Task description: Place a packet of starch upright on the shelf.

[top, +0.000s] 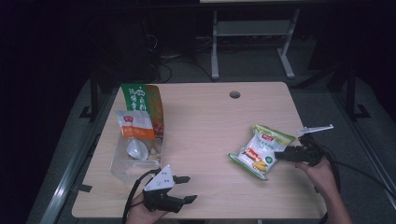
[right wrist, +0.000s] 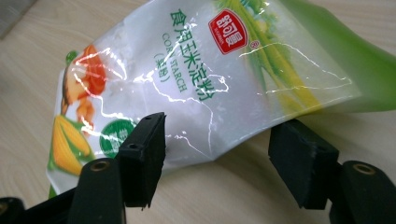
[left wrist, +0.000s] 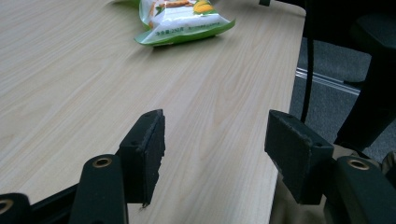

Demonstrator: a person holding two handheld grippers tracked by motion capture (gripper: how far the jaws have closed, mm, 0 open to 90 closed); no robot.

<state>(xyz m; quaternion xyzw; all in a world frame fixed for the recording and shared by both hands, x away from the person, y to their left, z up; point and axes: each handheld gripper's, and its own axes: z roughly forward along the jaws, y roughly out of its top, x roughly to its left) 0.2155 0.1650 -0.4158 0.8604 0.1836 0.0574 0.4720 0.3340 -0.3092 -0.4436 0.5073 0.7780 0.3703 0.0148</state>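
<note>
Two grippers on the go here, both with jaws spread wide and nothing pinched. Right gripper [top: 280,155] is nosed up against the starch bag [top: 260,150]; in the right gripper view the bag [right wrist: 196,79] lies just ahead of the jaws, its lower edge dipping into the gap between them, one corner close beside the left-hand pad, but neither pad presses on it. It's a white pouch with a green border, corn cobs printed on it and a red logo, lying flat on the table [top: 210,126] near the right edge.

Left gripper [top: 184,189] sits near the table's front edge, jaws parted over bare wood. From the left gripper view the same bag [left wrist: 180,21] is well ahead of the jaws and a bit to the left-hand side, well apart from them.

Off beyond the left gripper's jaws, near the table's left side, there's a clear bag [top: 135,156] with an orange label, and a green pack [top: 144,105] behind it, touching or overlapping, can't quite tell which.
</note>
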